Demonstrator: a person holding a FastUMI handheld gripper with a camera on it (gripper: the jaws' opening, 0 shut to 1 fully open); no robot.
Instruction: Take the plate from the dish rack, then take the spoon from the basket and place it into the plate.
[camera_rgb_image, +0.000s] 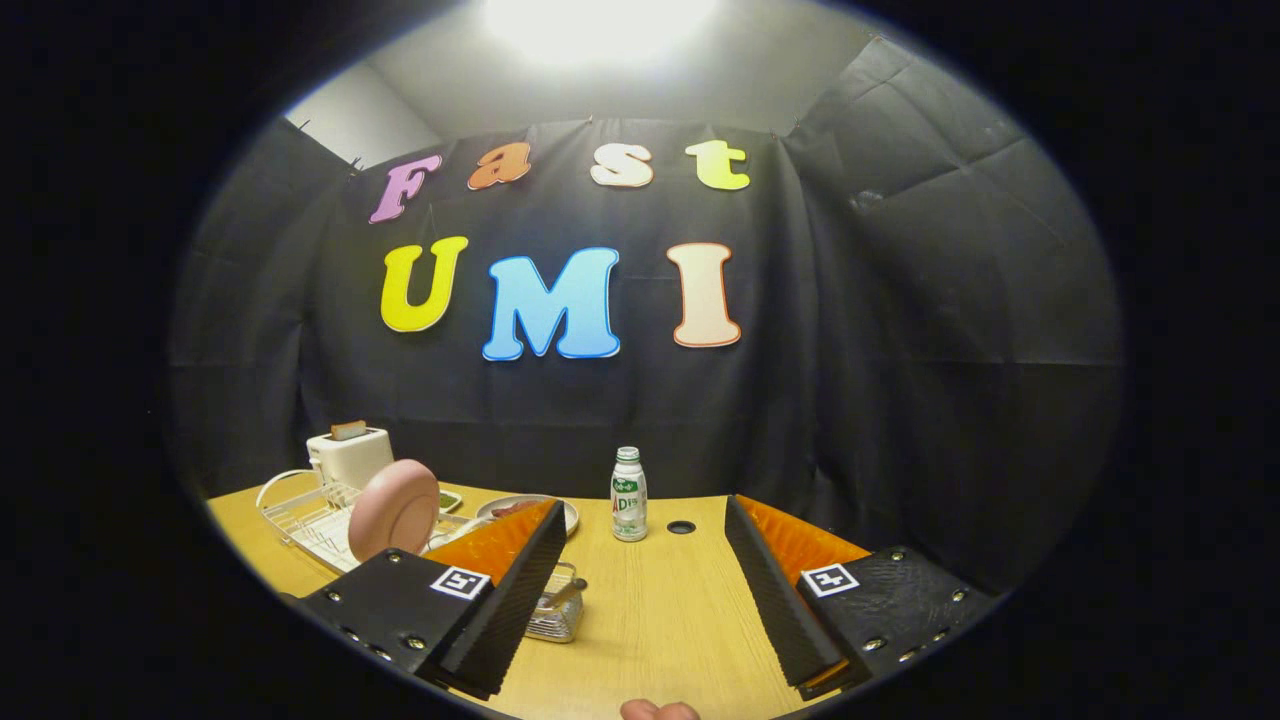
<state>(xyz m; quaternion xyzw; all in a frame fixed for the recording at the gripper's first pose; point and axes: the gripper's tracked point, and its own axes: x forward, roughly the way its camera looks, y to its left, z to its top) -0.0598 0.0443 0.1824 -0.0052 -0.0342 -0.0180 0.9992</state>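
Plate (394, 508) stands on edge in the dish rack (312, 520) near the table's (650, 610) left edge, while the tool (640, 640) hovers level above the table, fingers spread wide, gripping nothing.

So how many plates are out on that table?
2: a pink plate standing upright in the dish rack, and a grey plate lying flat behind the left finger, partly hidden. More may be hidden.

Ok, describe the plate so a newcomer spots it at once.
Start at the white wire dish rack on the wooden table, in front of the toaster. The plate stands on edge in it, beyond the open gripper: round, pink, the rack's one upright disc.
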